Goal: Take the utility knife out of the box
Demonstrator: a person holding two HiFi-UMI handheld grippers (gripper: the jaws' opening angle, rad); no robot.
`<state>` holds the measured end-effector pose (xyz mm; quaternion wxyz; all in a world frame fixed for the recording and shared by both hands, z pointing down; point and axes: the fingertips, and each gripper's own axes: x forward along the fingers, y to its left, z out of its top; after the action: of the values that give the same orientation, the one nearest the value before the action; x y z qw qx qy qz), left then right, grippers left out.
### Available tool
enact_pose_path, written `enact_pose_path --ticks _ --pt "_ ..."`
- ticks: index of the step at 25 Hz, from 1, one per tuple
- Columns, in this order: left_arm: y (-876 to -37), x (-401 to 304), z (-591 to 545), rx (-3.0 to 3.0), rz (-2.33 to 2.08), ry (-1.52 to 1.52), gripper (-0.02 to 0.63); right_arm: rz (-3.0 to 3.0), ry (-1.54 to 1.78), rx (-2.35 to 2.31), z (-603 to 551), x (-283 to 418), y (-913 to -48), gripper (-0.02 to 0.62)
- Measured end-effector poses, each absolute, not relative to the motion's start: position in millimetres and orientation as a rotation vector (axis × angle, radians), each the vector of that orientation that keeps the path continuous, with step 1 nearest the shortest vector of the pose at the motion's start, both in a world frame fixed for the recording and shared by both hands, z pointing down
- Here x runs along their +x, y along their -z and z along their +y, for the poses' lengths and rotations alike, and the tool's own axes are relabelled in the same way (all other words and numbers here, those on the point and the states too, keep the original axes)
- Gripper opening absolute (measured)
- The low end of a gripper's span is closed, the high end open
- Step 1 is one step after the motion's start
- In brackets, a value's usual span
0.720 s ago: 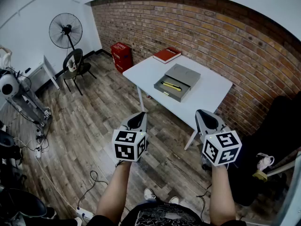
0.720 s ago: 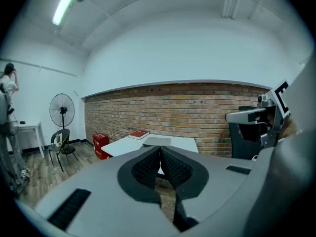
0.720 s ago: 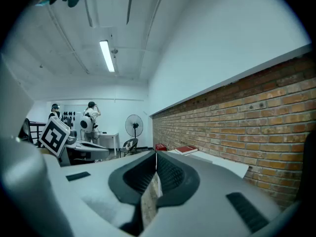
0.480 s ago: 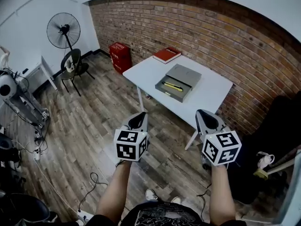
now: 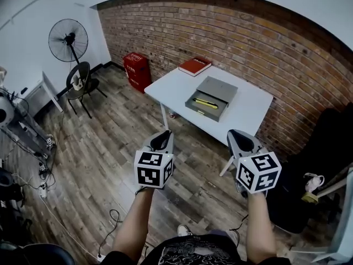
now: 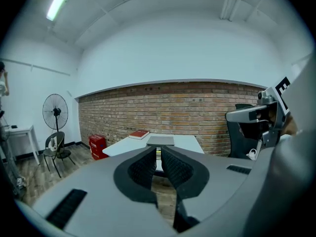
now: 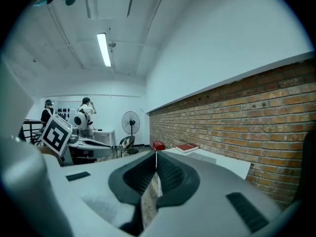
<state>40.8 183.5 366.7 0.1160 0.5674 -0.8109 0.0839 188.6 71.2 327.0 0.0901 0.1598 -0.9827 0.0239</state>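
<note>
Off to the far left, a fan [image 5: 68, 39] and chair [image 5: 80, 76] stood by the wall, with a red crate [image 5: 135, 68] against the brick. None of them belonged to the job.

Next came the left hand-held gripper [image 5: 161, 138], clenched with nothing between its jaws. It was held out over the wooden floor, short of the table [image 5: 171, 87]. It was probably kept closed because nothing was within reach yet.

On the table, a red book [image 5: 195, 65] lay at the far corner, apart from the rest. The grey box [image 5: 218, 86] sat mid-table with its tray open. The yellow utility knife [image 5: 205, 102] lay flat inside it, exposed and untouched, so access looked easy from above.

The right hand-held gripper [image 5: 238, 137] was also clenched and pointed roughly toward the table, well apart from the box. A pale scrap [image 7: 150, 196] sat low in its jaw gap. It might be tape, but I can't tell what it was. Both tools looked parked in a carry pose, and the approach had not begun.
</note>
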Motion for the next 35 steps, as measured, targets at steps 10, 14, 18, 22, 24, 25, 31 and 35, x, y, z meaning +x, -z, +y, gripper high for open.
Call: enact_pose_path --ticks 10,14,18,22,24,25,31,35 --pt "-368.6 15.0 174.6 1.692 -2.352 -0.232 0.083 -2.917 -0.071 0.519 62.6 169.1 -326.0 0.020" --pt "-369.2 2.3 161.9 1.688 -2.366 -0.227 0.091 -2.921 -0.088 0.539 45.1 161.8 -328.6 0.020" --pt "-375.9 -14.1 146.2 1.682 -2.358 -0.232 0.101 -2.926 -0.098 0.551 25.1 148.3 -333.0 0.020" --pt "-380.4 -32.8 119.6 1.683 -2.354 -0.239 0.109 -2.927 -0.106 0.552 -1.9 129.7 -338.4 0.020" --pt "-381.8 -43.1 103.3 1.687 -2.356 -0.249 0.118 -2.927 -0.108 0.553 -18.2 119.1 -341.4 0.020" --pt "-382.6 -48.6 94.8 1.687 -2.357 -0.254 0.123 -2.925 -0.108 0.552 -26.8 113.8 -342.9 0.020" --pt "-384.3 -79.1 39.1 1.680 -2.351 -0.264 0.137 -2.913 -0.117 0.549 -84.1 83.7 -345.7 0.020" --pt "-382.8 -95.9 3.3 1.677 -2.348 -0.267 0.144 -2.912 -0.126 0.553 -120.6 67.6 -343.6 0.021"
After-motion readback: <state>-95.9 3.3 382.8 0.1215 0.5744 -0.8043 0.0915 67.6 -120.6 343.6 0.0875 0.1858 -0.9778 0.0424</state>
